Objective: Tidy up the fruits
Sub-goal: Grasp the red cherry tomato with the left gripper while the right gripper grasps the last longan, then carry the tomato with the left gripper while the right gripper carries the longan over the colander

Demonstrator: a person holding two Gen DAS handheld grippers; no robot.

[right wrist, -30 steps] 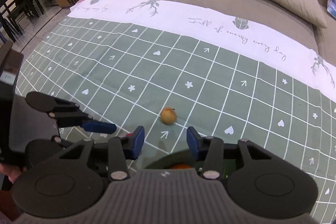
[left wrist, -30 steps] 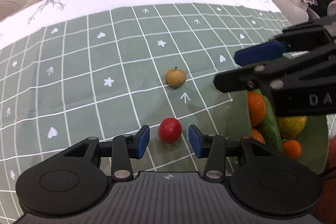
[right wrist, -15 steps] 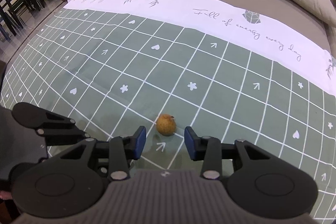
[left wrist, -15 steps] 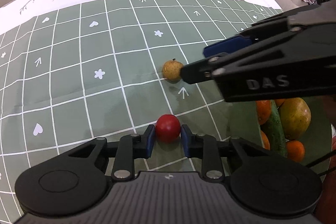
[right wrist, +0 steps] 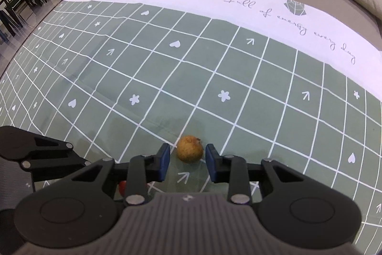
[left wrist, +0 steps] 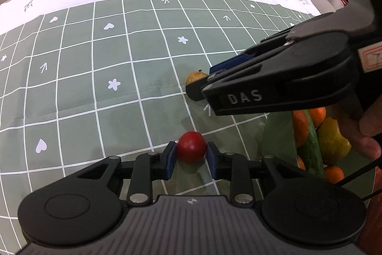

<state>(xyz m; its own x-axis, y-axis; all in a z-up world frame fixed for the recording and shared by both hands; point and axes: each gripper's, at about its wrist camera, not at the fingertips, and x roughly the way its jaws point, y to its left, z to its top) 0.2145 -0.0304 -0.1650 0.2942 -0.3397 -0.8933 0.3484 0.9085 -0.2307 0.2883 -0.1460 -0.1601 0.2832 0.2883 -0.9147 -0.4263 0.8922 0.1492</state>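
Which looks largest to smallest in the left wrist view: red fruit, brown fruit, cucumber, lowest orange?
1. cucumber
2. red fruit, though nearness to the camera inflates it
3. lowest orange, partly hidden
The brown fruit is mostly hidden behind the right gripper, so it cannot be ranked.

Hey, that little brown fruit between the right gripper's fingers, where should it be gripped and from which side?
Grip the brown fruit across its widest middle, coming in low and level from the near side as the right gripper already does. It is roundish, sits alone on the tablecloth, and its small stem points up and away, so the flanks are free.
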